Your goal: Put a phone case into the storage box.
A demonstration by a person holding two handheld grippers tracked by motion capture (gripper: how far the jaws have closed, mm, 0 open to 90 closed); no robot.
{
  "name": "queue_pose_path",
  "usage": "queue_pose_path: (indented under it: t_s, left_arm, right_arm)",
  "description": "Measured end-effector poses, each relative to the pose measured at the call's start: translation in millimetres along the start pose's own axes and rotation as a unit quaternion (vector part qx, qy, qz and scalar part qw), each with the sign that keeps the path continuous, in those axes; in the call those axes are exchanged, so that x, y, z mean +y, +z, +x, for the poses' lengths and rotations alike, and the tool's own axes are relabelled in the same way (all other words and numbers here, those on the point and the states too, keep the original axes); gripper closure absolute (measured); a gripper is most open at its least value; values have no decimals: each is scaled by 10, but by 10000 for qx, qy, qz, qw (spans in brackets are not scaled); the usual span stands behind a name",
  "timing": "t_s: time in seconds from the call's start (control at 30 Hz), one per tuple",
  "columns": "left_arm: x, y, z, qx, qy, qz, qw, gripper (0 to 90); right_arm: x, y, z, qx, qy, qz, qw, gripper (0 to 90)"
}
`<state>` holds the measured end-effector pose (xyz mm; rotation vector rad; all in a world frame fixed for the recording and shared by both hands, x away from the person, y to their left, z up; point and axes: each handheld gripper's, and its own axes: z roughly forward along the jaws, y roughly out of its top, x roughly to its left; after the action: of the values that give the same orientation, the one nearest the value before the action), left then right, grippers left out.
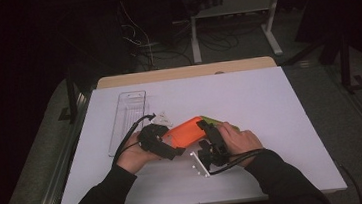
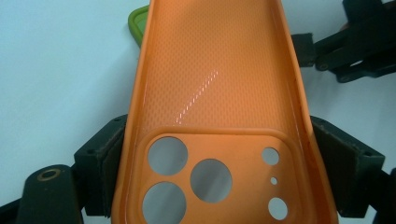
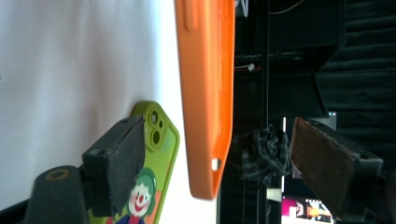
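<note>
The left gripper [image 1: 166,147] sat at the near middle of the white tabletop [image 1: 281,122], held in the person's left hand [image 1: 135,159]. Its jaws pinched an orange phone case [image 1: 187,130] by its two long edges at the camera-cutout end. In the left gripper view the case [image 2: 212,93] ran away from the jaws with its hollow inner side facing the camera, the dark pads pressing its left and right rims beside the round lens holes.

The right gripper [image 1: 212,141], in the person's right hand [image 1: 240,139], met the case from the right. In the right gripper view the case [image 3: 205,93] showed edge-on in the gap between the jaws, which stood spread, one pad to each side and neither touching the case as far as could be seen.

A green phone case [image 3: 152,172] with a clown picture lay on the tabletop just beyond the orange one; the right gripper's lower-left jaw covered part of it. In the high view only a sliver of green [image 1: 221,124] peeked out at the orange case's far right end, and a green corner [image 2: 137,23] appeared in the left gripper view.

A clear plastic tray [image 1: 128,119] lay to the far left, apart from both grippers, with small white bits [image 1: 163,118] just to its right.
</note>
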<state>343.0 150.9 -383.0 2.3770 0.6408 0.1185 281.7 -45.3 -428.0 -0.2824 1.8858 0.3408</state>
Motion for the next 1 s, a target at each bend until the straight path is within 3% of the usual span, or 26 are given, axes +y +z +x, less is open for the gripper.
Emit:
queue_pose_path:
  t_s: [0.07, 0.1, 0.47, 0.73, 1.0]
  left_arm:
    - [-3, 1, 5, -5, 11, -11, 10000, 159]
    - [-4, 0, 8, -14, 3, -13, 10000, 159]
    - [-4, 3, 2, -7, 12, -33, 10000, 159]
    - [-5, 8, -3, -21, 5, -17, 10000, 159]
    - [-5, 12, -5, -39, 10, -17, 10000, 159]
  right_arm:
    - [21, 19, 12, -43, -35, -55, 10000, 229]
    - [35, 25, 28, -153, 97, -112, 9998, 254]
    - [81, -6, 75, -100, -18, -147, 9998, 483]
    - [78, -16, 69, -165, -43, -164, 9997, 604]
    - [90, -26, 67, -46, -54, -189, 9998, 713]
